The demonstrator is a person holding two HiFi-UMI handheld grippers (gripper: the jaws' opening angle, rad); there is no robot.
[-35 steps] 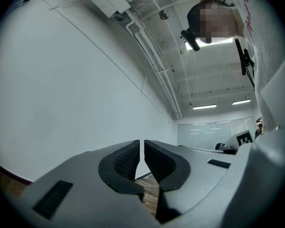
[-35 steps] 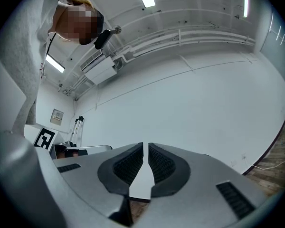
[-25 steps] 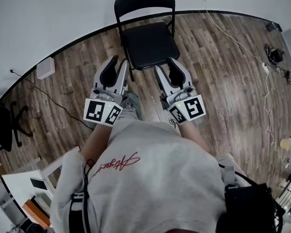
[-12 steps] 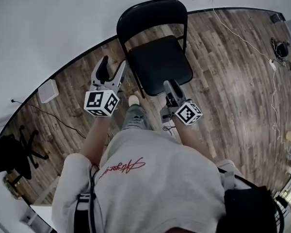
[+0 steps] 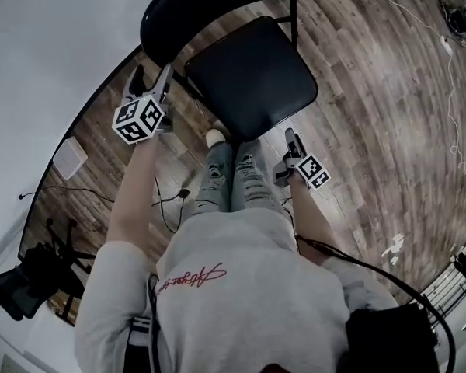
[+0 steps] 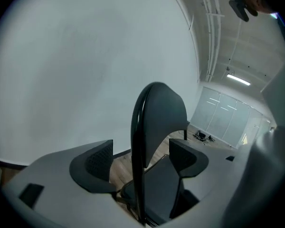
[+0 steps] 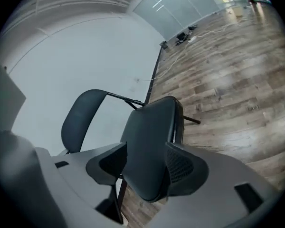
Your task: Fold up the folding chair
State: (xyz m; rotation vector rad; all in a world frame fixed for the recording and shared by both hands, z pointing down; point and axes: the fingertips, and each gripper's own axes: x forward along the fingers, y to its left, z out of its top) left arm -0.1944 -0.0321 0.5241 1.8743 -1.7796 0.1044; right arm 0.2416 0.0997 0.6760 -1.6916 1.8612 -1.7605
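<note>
The black folding chair stands unfolded against the white wall, with its seat [image 5: 252, 76] just beyond my knees and its backrest [image 5: 206, 2] above it in the head view. My left gripper [image 5: 150, 78] is at the backrest's left edge. In the left gripper view its jaws are opening, and the backrest's black tube [image 6: 137, 141] stands between them, clear of both pads. My right gripper [image 5: 292, 137] is low at the seat's front corner. Its jaws are opening too, and the seat's padded front edge [image 7: 149, 141] lies between the fingers [image 7: 183, 167]; no pressing shows.
My legs in torn jeans [image 5: 233, 177] are close to the seat's front. A thin cable [image 5: 171, 200] and a white box [image 5: 70, 158] lie on the wood floor at left. A black office chair [image 5: 31, 278] stands lower left. More cables [image 5: 450, 45] trail at right.
Both grippers went forward and down from in front of my chest to the chair, the left to the backrest's edge and the right to the seat's front. Both jaws spread wider.
</note>
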